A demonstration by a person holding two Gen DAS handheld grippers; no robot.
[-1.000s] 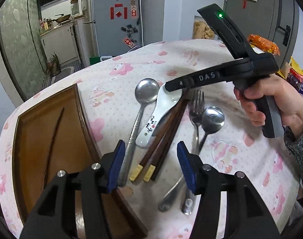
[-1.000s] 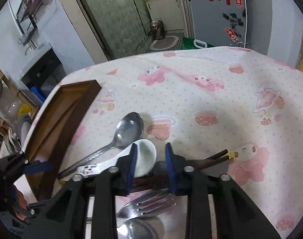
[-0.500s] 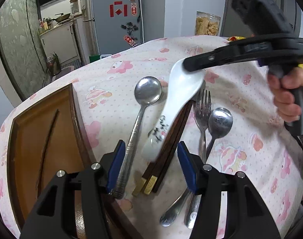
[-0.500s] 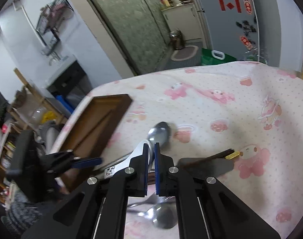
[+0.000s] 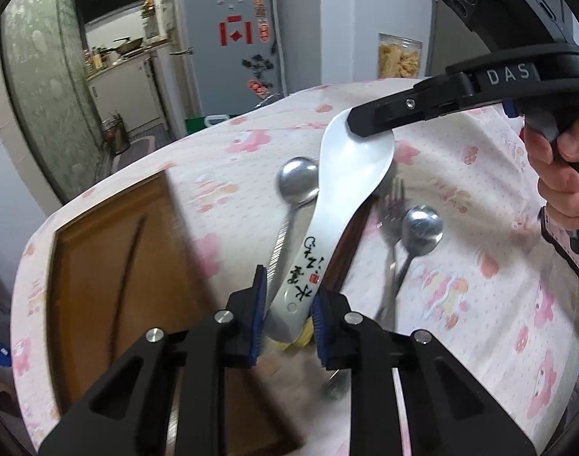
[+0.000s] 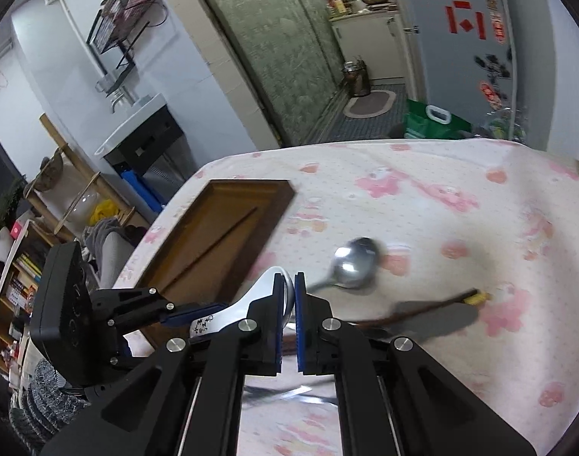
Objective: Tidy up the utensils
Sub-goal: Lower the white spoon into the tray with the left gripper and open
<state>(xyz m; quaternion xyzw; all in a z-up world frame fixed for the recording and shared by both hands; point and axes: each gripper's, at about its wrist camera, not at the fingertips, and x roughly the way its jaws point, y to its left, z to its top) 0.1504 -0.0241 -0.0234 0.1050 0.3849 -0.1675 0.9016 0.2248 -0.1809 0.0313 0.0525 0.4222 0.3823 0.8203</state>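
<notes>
From the left wrist camera, the white ceramic soup spoon with black lettering on its handle (image 5: 338, 212) hangs in mid-frame above the worktop covered in a pink cartoon-print cloth (image 5: 479, 266), its bowl pinched at upper right by the right gripper (image 5: 369, 123), its handle end reaching down between the blue pads of the left gripper (image 5: 289, 317). That left gripper is parted, pads either side of the handle with a gap showing on the left, so it has no hold yet. If the right one lets go before these pads close, I'd expect the glazed spoon to drop onto the steel spoon (image 5: 295, 186), dark wooden chopsticks (image 5: 350, 250), fork (image 5: 391, 205) and smaller steel spoon (image 5: 421, 224) lying underneath, and chip or scatter them. The brown wooden tray (image 5: 99, 266) waits at lower left. From the right wrist camera, the right gripper (image 6: 288, 304) is clamped on the spoon's bowl rim (image 6: 251, 298) in the lower centre, a thin edge-on hold on slick ceramic; a tug or twist from the left gripper (image 6: 198, 311) at lower left could lever it out. The tray (image 6: 228, 224) sits just beyond, left of centre.
</notes>
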